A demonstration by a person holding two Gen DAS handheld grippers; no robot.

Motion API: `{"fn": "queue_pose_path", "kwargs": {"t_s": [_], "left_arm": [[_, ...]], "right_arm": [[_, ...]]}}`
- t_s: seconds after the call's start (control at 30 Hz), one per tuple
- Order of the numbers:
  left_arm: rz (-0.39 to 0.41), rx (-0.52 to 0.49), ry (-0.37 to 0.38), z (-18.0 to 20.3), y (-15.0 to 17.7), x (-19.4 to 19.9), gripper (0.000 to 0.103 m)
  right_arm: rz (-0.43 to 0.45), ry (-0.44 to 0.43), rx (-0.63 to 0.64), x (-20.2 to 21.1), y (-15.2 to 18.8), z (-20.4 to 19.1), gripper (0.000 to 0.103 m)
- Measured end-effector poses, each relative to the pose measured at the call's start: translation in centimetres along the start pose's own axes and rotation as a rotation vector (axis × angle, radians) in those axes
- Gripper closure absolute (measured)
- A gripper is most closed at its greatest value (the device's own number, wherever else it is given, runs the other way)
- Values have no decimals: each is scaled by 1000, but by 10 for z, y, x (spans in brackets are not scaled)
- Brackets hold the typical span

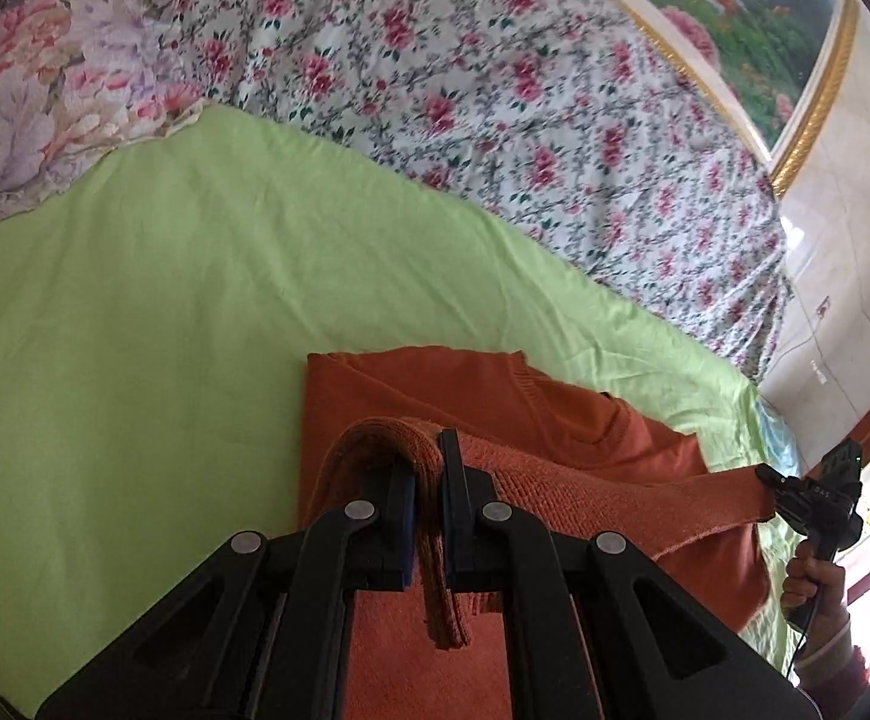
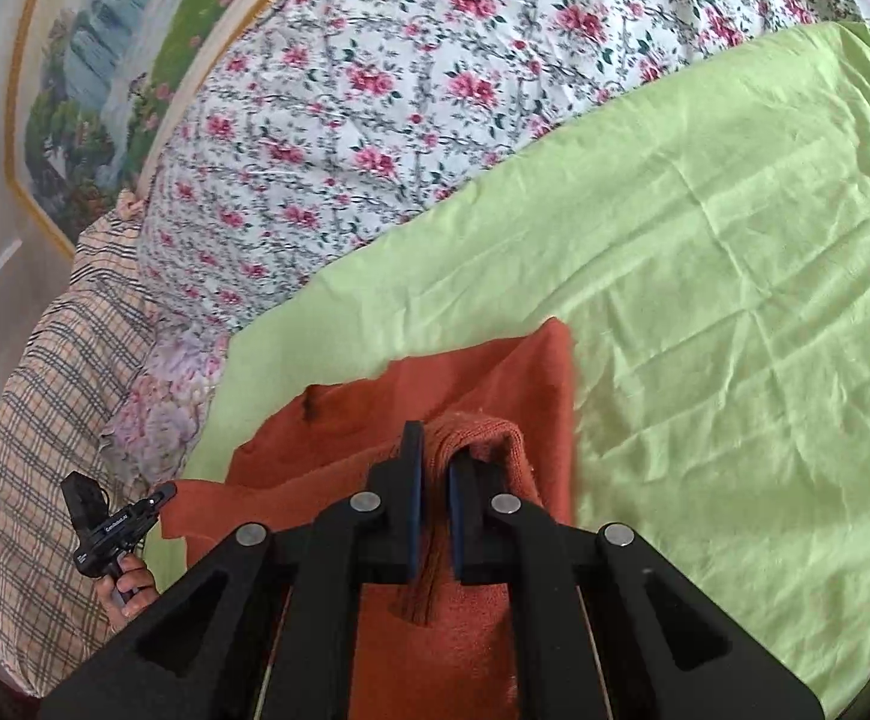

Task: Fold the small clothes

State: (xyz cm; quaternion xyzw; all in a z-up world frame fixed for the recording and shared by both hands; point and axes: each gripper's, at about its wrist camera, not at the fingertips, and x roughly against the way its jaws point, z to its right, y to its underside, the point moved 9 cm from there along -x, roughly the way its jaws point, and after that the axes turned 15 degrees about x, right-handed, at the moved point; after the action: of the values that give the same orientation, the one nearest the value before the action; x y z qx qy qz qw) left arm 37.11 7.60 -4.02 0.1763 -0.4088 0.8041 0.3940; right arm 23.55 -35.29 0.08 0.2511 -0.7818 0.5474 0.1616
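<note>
An orange knit sweater [image 1: 555,414] lies partly on a light green sheet [image 1: 165,312], its near hem lifted and stretched between both grippers. My left gripper [image 1: 429,480] is shut on a bunched corner of the ribbed hem. My right gripper [image 2: 432,480] is shut on the other hem corner of the sweater [image 2: 495,378]. Each gripper shows in the other's view: the right one at the far right [image 1: 795,492], the left one at the lower left [image 2: 129,522], both pinching the sweater's edge. The sweater's far part rests flat on the green sheet [image 2: 735,300].
A white quilt with pink flowers [image 1: 525,108] lies bunched behind the green sheet. A floral pillow [image 1: 33,108] and a plaid cushion [image 2: 45,420] sit at one end. A framed landscape picture [image 1: 753,12] hangs on the wall beyond the bed.
</note>
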Motion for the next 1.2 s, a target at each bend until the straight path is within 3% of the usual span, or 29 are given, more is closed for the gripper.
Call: {"fn": "queue_pose_path", "kwargs": {"t_s": [0.2,0.3,0.37,0.43,0.5,0.6,0.7,0.73,0.8,0.87,0.9,0.93,1.0,1.07,1.1,1.2], "left_arm": [[-84,37,-100,-23,5,-47,97],[-125,74,-71,-29,12,-50,92],[-122,51,-51,-24,22,-38,81],[-137,16,-30,-14,41,-23,70],[-167,-30,-18,-2,66,-15,66],[-244,-99,14,23,108,-16,58],[-263,-199,-27,46,128,-28,41],[-262,-240,-47,52,128,-33,41],[-272,-279,-86,57,119,-49,41],[-266,-276,-121,52,101,-62,44],[-264,-270,-133,51,89,-69,50],[-259,-260,-140,50,75,-76,50],[-234,-234,-157,48,49,-85,50],[-173,-175,-180,42,16,-88,47],[-121,-131,-206,35,-2,-84,41],[-57,-29,-194,21,-26,-69,40]], "right_arm": [[-101,90,2,-39,14,21,95],[-147,136,-13,-49,25,31,94],[-148,139,-34,-45,29,32,87],[-106,151,-32,-29,30,28,64],[-52,176,10,-9,31,18,59],[-46,113,84,0,42,-17,59],[-177,-11,227,-26,68,-67,59],[-242,-36,277,-40,79,-80,59],[-357,-42,374,-67,95,-92,58],[-367,-10,434,-81,87,-88,58],[-362,-3,425,-86,79,-83,59],[-355,52,419,-89,68,-73,59],[-322,193,426,-94,43,-48,59],[-237,306,352,-89,11,-17,59],[-211,325,310,-85,2,-8,59],[-133,362,168,-67,-16,17,58]]}}
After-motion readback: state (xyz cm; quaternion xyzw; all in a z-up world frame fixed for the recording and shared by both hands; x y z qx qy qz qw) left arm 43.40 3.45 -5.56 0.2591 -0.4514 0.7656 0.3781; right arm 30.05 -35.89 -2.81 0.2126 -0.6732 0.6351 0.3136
